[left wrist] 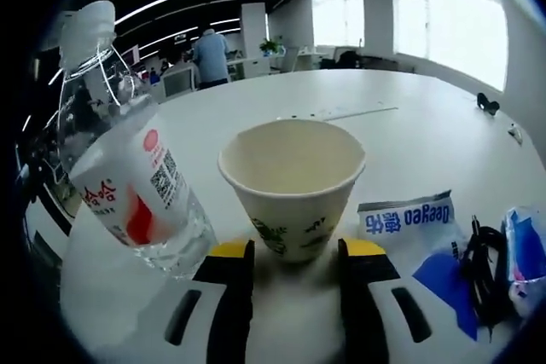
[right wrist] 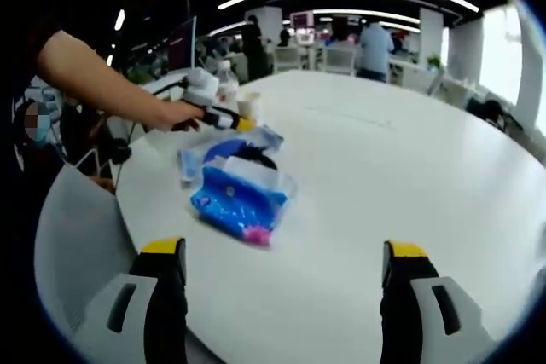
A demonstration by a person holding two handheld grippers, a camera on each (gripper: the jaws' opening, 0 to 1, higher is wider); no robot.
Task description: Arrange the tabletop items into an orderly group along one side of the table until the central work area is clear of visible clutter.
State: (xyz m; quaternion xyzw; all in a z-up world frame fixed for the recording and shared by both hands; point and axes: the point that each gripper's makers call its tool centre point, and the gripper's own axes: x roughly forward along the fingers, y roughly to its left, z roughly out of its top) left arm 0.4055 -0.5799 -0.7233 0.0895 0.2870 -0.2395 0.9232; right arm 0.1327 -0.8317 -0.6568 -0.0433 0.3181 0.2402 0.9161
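Left hand-held gripper point(left wrist: 294, 253): its yellow-tipped black jaws are standing open on either side of a cream paper cup with a green leaf print point(left wrist: 293, 187), the cup base sitting between the tips; contact cannot be told. The cup is standing upright on the round white counter point(left wrist: 409, 134). Just left of it, a clear plastic water bottle with a red-and-white label point(left wrist: 128, 168) is leaning in the fisheye. To the right, a white-and-blue printed packet point(left wrist: 408, 221) is lying flat, with a black cable bundle point(left wrist: 483, 268) and a blue plastic pouch point(left wrist: 527, 253) beside it.

Right hand-held gripper point(right wrist: 284, 283): jaws are spreading wide over bare counter, holding nothing. From this far side the pouch point(right wrist: 241, 195) is showing nearest, the packet point(right wrist: 198, 158) behind it, then cup point(right wrist: 249, 106) and bottle point(right wrist: 226, 81) clustering near the counter edge, where a person's bare forearm point(right wrist: 102, 83) is reaching in with the left gripper point(right wrist: 223, 118).
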